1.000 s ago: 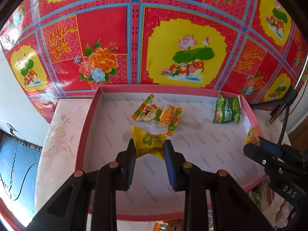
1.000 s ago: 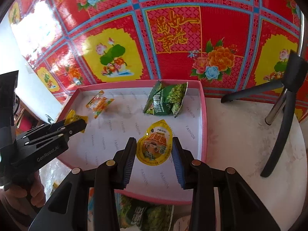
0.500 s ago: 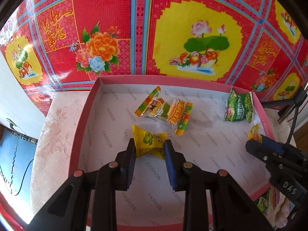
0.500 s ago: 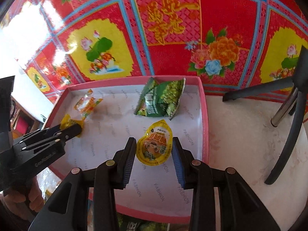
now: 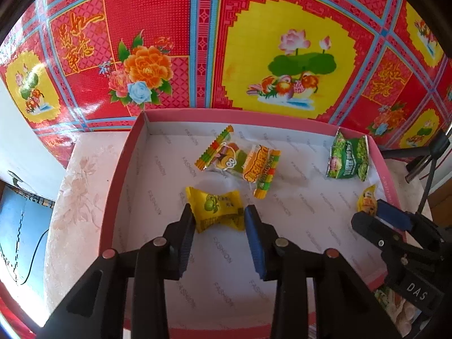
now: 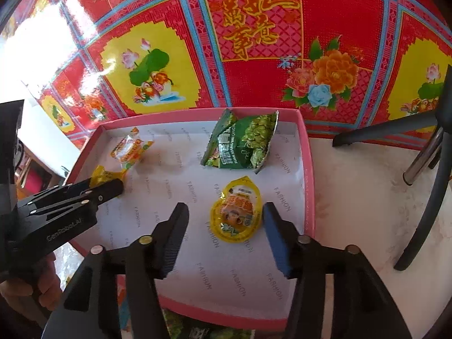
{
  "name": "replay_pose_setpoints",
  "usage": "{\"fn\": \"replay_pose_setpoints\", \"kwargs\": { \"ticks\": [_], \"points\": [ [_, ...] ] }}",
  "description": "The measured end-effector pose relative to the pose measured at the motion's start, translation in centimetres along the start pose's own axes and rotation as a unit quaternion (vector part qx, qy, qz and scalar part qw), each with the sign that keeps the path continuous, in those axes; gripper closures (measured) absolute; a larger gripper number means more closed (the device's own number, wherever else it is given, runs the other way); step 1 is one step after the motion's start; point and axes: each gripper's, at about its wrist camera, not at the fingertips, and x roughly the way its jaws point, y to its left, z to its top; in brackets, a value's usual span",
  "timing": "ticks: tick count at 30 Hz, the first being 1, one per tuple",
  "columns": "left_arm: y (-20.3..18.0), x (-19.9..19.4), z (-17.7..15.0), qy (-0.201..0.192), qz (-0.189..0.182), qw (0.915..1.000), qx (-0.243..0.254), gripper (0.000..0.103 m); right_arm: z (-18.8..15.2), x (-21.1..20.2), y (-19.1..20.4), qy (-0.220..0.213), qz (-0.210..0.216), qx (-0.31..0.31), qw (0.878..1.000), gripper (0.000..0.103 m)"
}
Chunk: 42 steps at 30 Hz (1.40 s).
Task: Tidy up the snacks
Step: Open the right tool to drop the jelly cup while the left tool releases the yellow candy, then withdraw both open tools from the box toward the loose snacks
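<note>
1. jaws of the left gripper (image 5: 219, 216) are opening, with the yellow candy packet (image 5: 216, 207) lying between them on the floor of the pink box (image 5: 124, 169); the left pad is touching it, the right is just clear.
2. jaws of the right gripper (image 6: 224, 214) are opening wide around the yellow jelly cup (image 6: 236, 214), which is lying nearer the right pad.
3. beyond the jaws, a green pea bag (image 6: 244, 144) and an orange gummy packet (image 5: 240, 161) are resting in the same box.

Snack packets (image 6: 197, 330) under tray, cropped
</note>
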Motion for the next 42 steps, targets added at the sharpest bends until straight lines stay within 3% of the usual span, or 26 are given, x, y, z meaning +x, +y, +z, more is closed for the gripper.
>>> {"fn": "replay_pose_setpoints", "kwargs": {
  "ticks": [8, 20, 42],
  "points": [
    [0.1, -2.1, -0.4, -0.008, 0.003, 1.0, 0.003, 0.063, -0.4, -2.0, -0.4, -0.018, 0.001, 0.017, 1.0, 0.035],
    [0.3, -5.6, -2.0, -0.015, 0.001, 0.9999, 0.002, 0.063, -2.5, -6.1, 0.7, -0.063, 0.012, 0.008, 0.998, 0.034],
    [0.5, -10.2, -6.8, -0.016, -0.003, 0.9997, -0.016, 0.062, -7.4, -10.5, 1.4, -0.071, 0.033, 0.02, 0.997, 0.034]
  ]
}}
